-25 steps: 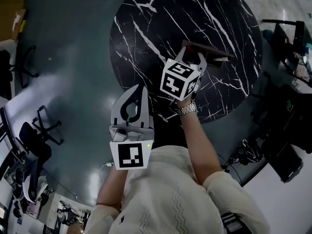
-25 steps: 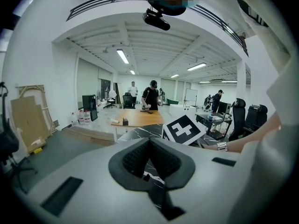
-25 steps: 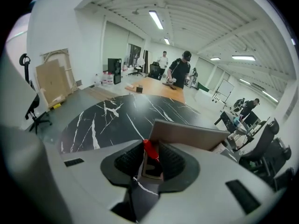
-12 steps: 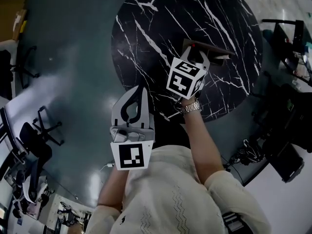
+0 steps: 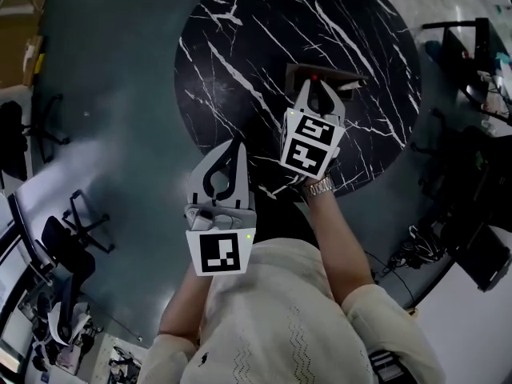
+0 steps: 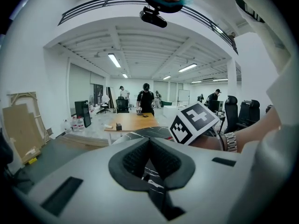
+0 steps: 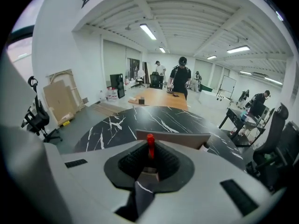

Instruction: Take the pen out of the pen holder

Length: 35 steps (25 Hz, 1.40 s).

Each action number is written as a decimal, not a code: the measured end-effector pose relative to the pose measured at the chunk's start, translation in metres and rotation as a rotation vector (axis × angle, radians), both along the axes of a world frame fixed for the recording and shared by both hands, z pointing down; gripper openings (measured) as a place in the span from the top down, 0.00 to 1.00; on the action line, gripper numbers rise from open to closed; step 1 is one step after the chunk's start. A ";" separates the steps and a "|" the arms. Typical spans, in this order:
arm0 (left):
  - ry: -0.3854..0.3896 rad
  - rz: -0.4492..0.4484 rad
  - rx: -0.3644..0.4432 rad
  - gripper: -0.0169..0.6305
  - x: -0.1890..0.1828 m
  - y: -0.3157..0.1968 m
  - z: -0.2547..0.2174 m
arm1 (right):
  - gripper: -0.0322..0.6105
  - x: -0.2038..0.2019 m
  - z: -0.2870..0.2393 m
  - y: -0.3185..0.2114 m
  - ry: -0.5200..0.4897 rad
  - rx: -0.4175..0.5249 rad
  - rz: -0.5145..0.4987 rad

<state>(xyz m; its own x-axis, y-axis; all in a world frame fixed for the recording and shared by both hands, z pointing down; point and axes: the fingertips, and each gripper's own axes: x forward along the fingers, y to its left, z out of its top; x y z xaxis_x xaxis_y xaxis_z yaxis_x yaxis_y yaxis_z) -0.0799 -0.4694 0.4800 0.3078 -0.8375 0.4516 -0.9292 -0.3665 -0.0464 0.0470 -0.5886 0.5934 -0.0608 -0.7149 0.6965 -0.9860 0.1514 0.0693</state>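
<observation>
On the round black marble table (image 5: 240,30) stands a brown box-shaped pen holder (image 5: 340,78). A red pen (image 5: 314,78) sticks up from it. My right gripper (image 5: 316,85) reaches to the holder's near side. In the right gripper view the red pen (image 7: 150,140) rises straight up between the tips of my right gripper (image 7: 150,144), which is shut on it, with the holder's wall (image 7: 187,140) just behind. My left gripper (image 5: 230,152) hangs at the table's near edge, shut and holding nothing. The left gripper view shows its tips (image 6: 148,142) pressed together.
Dark floor surrounds the table. Office chairs (image 5: 68,238) stand at the left, and desks with equipment (image 5: 472,54) at the right. In the gripper views, people stand round a wooden table (image 7: 161,97) far across the room. Cardboard (image 7: 60,99) leans on the left wall.
My right gripper has moved forward to the pen holder, and its jaws have drawn together on the red pen. The left gripper has barely shifted.
</observation>
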 end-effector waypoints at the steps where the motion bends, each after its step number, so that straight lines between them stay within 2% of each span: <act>1: 0.000 0.009 0.008 0.96 0.005 -0.001 -0.002 | 0.87 0.003 -0.005 0.002 -0.019 0.011 -0.009; 12: -0.012 0.106 0.072 0.96 0.047 0.000 -0.025 | 0.87 0.045 -0.095 0.031 -0.232 0.186 -0.040; 14: 0.039 0.064 0.073 0.96 0.050 0.002 -0.029 | 0.87 0.045 -0.111 0.039 -0.257 0.199 -0.079; 16: 0.132 -0.014 0.070 0.96 0.052 0.004 -0.034 | 0.87 0.041 -0.130 0.048 -0.266 0.205 -0.123; 17: 0.148 -0.023 0.076 0.96 0.053 0.005 -0.038 | 0.87 0.039 -0.141 0.052 -0.263 0.216 -0.144; 25: 0.147 0.023 0.140 0.96 0.061 0.024 -0.070 | 0.87 0.022 -0.223 0.101 -0.279 0.305 -0.323; 35: 0.176 0.057 0.202 0.96 0.070 0.064 -0.099 | 0.87 0.027 -0.240 0.169 -0.303 0.329 -0.404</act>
<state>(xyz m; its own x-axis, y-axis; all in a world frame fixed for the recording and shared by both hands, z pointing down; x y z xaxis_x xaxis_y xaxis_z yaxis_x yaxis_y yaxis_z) -0.0101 -0.4049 0.3814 0.4158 -0.8842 0.2128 -0.9077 -0.4181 0.0363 0.0740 -0.4199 0.3533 -0.5343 -0.7687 0.3515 -0.8378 0.5368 -0.0993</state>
